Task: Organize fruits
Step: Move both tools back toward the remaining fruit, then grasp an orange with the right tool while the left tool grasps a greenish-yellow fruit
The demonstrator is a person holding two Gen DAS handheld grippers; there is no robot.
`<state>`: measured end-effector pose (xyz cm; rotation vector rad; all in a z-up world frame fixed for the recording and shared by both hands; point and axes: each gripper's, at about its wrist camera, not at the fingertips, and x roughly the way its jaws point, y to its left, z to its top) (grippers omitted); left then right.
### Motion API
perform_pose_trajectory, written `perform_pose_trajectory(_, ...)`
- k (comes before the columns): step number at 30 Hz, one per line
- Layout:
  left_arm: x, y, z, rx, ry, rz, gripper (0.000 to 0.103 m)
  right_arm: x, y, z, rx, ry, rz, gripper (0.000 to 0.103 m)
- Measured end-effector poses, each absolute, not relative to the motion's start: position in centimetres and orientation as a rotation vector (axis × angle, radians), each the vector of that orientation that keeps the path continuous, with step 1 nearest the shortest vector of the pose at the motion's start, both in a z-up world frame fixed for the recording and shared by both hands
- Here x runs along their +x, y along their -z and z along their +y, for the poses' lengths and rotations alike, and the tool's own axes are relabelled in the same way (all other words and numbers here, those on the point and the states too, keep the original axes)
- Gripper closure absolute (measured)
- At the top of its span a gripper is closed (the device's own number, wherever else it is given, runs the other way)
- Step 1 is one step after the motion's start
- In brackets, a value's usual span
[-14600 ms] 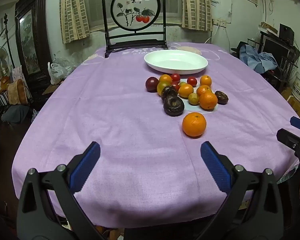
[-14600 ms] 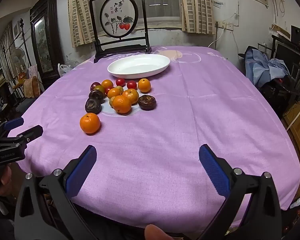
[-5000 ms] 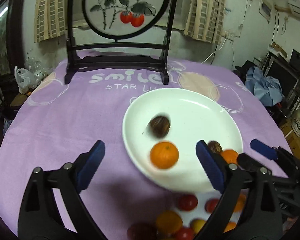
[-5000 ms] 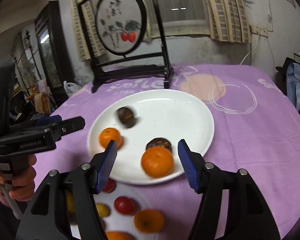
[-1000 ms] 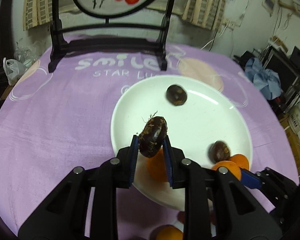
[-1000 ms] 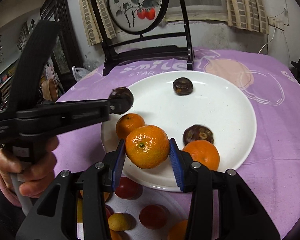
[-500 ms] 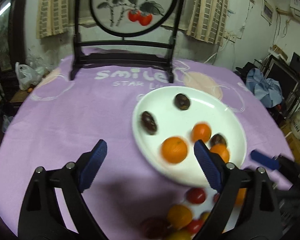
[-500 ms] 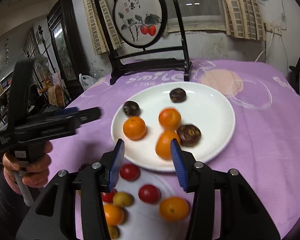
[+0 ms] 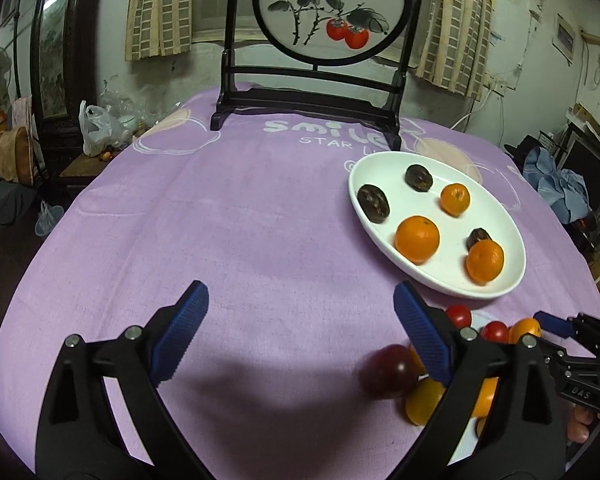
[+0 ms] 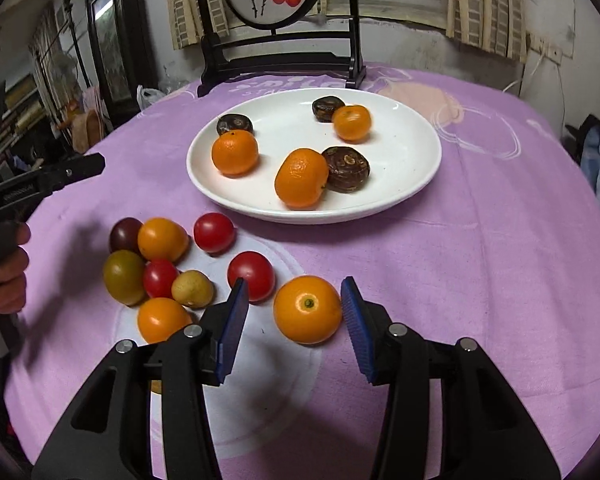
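Broadly, the counter [image 10: 480, 264] under its purple cloth fills both views, with a dark framed screen [image 9: 324, 12] painted with red fruit standing at its far edge. Nearer sits the white plate [image 10: 412, 184], holding three oranges and three dark brown fruits; one orange [image 10: 301, 178] touches a brown fruit [image 10: 347, 168] near the plate's front. On the cloth in front of the plate lies a loose cluster of small fruits: red tomatoes such as one [image 10: 214, 232], orange ones, a green-brown one and a dark purple one [image 10: 125, 235]. The right tool [image 10: 292, 316] is partly open, its blue pads flanking an orange fruit [image 10: 307, 309] on the cloth, the right pad just beside it, the left apart. The left tool [image 9: 300, 336] hangs wide open over bare cloth, holding nothing.
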<state>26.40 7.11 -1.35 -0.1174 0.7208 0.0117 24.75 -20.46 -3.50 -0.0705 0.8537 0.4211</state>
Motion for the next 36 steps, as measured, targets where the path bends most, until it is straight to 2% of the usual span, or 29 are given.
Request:
perform_pose_trajectory(13,25.9,1.4,6.4,-0.076,0.005,0.716,0.008,25.3,4.6,-20.9,-0.075,-0.394,0.900,0.055)
perform_pose_trajectory(17,25.7,1.5,6.3,-0.071,0.012,0.719,0.008,25.4,4.9,-21.0,-0.065,-0.402,0.909,0.065)
perform_pose_trajectory(25,24.0,1.9,4.2,0.010,0.283,0.762,0.010,25.7,4.5,-22.7,0.072,-0.401,0.929,0.066)
perform_pose_trajectory(30,21.1,2.6,2.3,0.122,0.436,0.749,0.038,25.7,4.5,-22.7,0.080,-0.391,0.932,0.066)
perform_pose_trajectory(36,19.3,4.2,0.1,0.233,0.495,0.766,0.059,25.7,4.8,-22.5,0.075,-0.384,0.941,0.066)
